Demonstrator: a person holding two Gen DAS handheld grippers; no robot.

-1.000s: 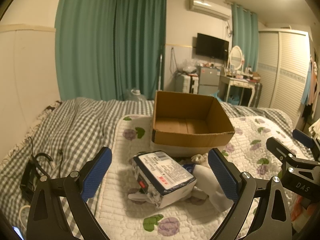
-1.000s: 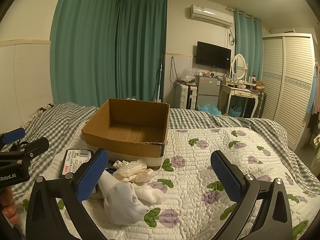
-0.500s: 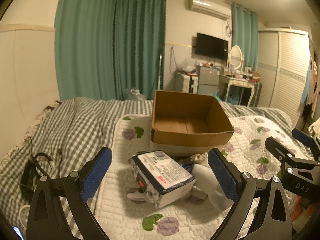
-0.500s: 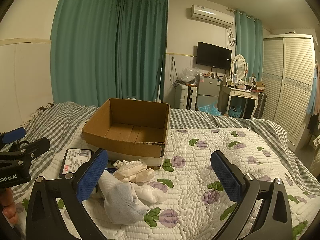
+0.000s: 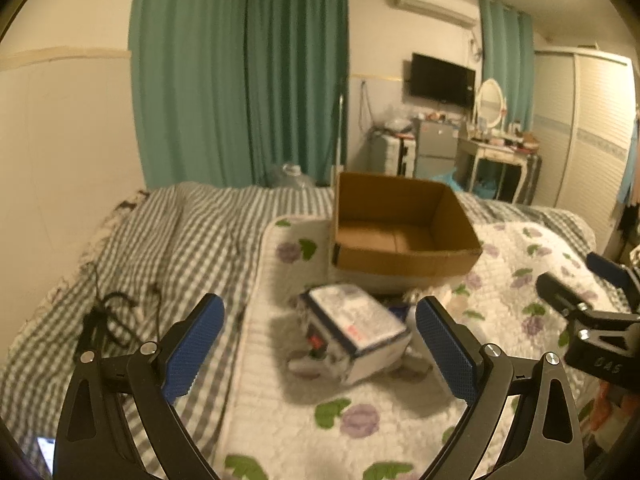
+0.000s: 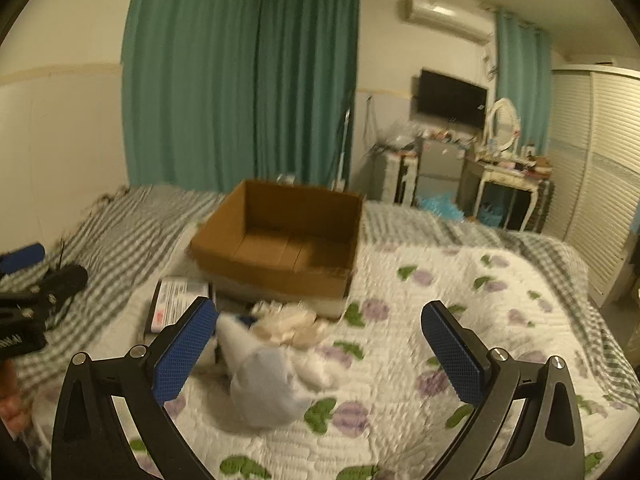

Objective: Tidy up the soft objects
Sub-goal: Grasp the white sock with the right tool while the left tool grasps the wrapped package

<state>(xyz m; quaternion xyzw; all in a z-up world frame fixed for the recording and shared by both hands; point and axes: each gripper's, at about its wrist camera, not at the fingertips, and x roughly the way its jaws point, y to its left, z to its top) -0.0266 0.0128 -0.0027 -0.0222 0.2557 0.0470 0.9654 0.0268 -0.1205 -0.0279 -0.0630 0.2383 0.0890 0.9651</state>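
An open, empty cardboard box (image 5: 404,228) (image 6: 280,240) stands on the flowered quilt. In front of it lies a plastic-wrapped tissue pack (image 5: 352,332) (image 6: 178,300), a white sock (image 6: 264,380) and a cream crumpled cloth (image 6: 288,320). My left gripper (image 5: 320,352) is open and empty, hovering above and short of the pack. My right gripper (image 6: 320,356) is open and empty, above the sock pile; it also shows at the right edge of the left wrist view (image 5: 592,320).
A grey checked blanket (image 5: 160,264) covers the bed's left side, with a black cable (image 5: 104,320) on it. A wall is at the left, green curtains behind. A dressing table (image 6: 508,184), fridge and wardrobe (image 6: 600,184) stand beyond the bed.
Both views have shifted and blurred: both grippers are moving, the box and pile sliding rightward in each view. Both stay open. The objects on the quilt have not moved.
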